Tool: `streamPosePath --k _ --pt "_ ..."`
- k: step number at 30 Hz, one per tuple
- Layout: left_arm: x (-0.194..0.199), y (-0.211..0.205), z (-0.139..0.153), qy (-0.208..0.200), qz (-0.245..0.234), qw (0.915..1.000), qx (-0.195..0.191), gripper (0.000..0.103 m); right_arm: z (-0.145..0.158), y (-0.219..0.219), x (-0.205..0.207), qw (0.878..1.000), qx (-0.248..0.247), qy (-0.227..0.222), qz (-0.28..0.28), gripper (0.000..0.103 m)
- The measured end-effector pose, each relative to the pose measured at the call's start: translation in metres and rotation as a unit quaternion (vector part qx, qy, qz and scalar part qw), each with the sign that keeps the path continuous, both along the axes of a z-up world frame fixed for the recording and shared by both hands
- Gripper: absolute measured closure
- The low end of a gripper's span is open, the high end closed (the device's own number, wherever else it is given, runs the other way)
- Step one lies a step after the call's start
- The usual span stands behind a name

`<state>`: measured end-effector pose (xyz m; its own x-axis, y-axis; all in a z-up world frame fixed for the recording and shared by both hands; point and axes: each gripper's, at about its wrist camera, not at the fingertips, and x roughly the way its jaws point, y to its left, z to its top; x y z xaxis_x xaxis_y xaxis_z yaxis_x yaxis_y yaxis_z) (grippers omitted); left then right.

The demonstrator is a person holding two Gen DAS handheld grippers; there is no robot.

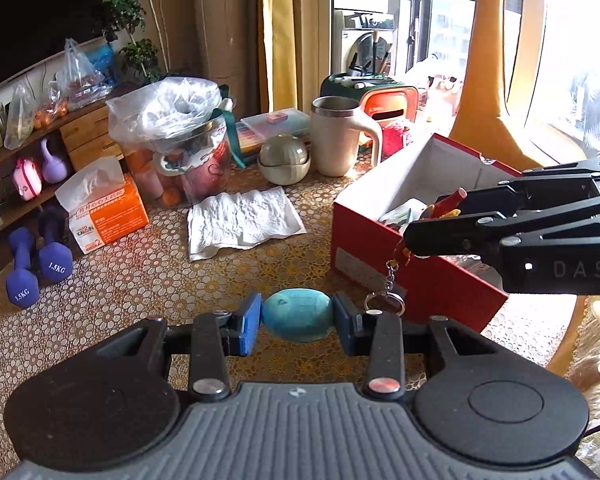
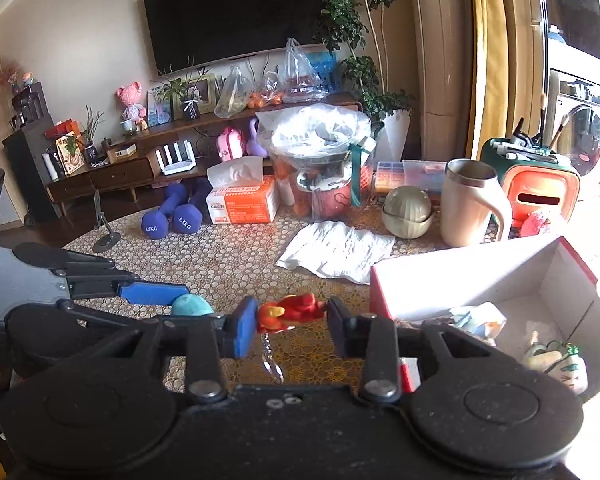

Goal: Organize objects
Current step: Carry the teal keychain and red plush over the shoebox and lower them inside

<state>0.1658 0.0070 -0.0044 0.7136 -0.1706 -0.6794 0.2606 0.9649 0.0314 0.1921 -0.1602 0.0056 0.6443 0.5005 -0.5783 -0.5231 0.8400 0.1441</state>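
Observation:
My left gripper [image 1: 297,315] is shut on a turquoise egg-shaped stone [image 1: 297,314], held above the patterned tablecloth. My right gripper [image 2: 292,316] is shut on a red and yellow keychain figure [image 2: 290,312], whose chain and ring dangle below it. In the left wrist view the right gripper [image 1: 436,220] reaches in from the right over the near corner of the red shoebox [image 1: 400,268], with the keychain ring [image 1: 384,300] hanging beside the box wall. In the right wrist view the left gripper [image 2: 188,300] with the stone [image 2: 192,306] is at the left. The open red shoebox [image 2: 500,276] holds several small items.
A crumpled white paper towel [image 1: 240,220] lies mid-table. Behind it stand a cream mug [image 1: 340,140], a green round lidded bowl [image 1: 284,158], an orange tissue box [image 1: 108,212], a plastic-covered container [image 1: 180,132] and an orange-green case [image 1: 388,104]. Purple dumbbells [image 1: 36,268] lie at the table's left.

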Motion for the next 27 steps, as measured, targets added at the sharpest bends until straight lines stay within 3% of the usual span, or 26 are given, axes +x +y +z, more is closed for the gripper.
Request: streamPosePath --k 14,27 --pt "-0.004 -0.089 0.024 -0.007 -0.067 0.9977 0.009 0.065 0.026 -0.090 0.002 0.998 -0.005 -0.027 -0.060 0.066" --pt "0.035 -0.170 0.002 0.027 -0.103 0.9942 0.011 0.065 0.008 -0.159 0.040 0.993 -0.023 -0.014 -0.118 0.066"
